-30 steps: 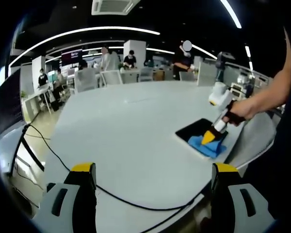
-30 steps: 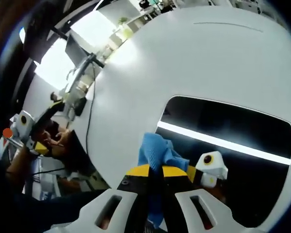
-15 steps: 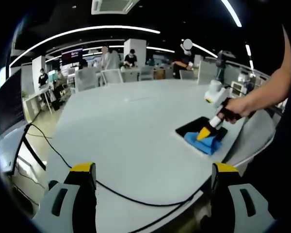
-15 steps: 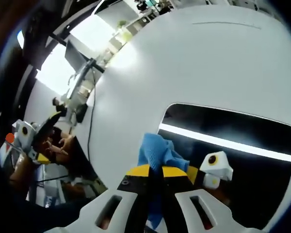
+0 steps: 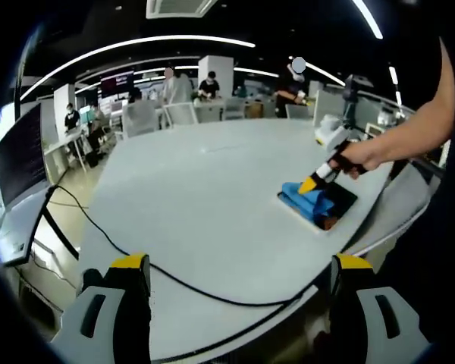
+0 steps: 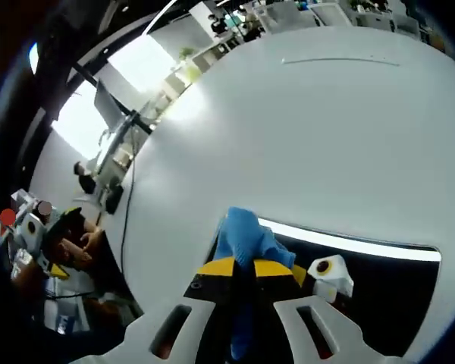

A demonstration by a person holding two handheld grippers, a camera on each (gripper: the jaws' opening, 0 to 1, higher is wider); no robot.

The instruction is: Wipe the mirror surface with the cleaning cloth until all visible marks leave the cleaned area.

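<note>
Right tool (image 6: 243, 268) presses cloth (image 6: 244, 236) on mirror (image 6: 379, 292).

Blue cloth (image 6: 245, 236), black mirror (image 6: 379, 288), white table (image 6: 303, 144), yellow-tipped claws.

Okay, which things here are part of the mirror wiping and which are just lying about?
Part of the job:
- mirror, dark, flat on the white table
- blue cleaning cloth, pressed on the mirror
- right gripper, shut on the cloth

Just lying about:
- black cable across the table's near edge
- left gripper, open, holding nothing
- monitor, chairs and people in the background
</note>
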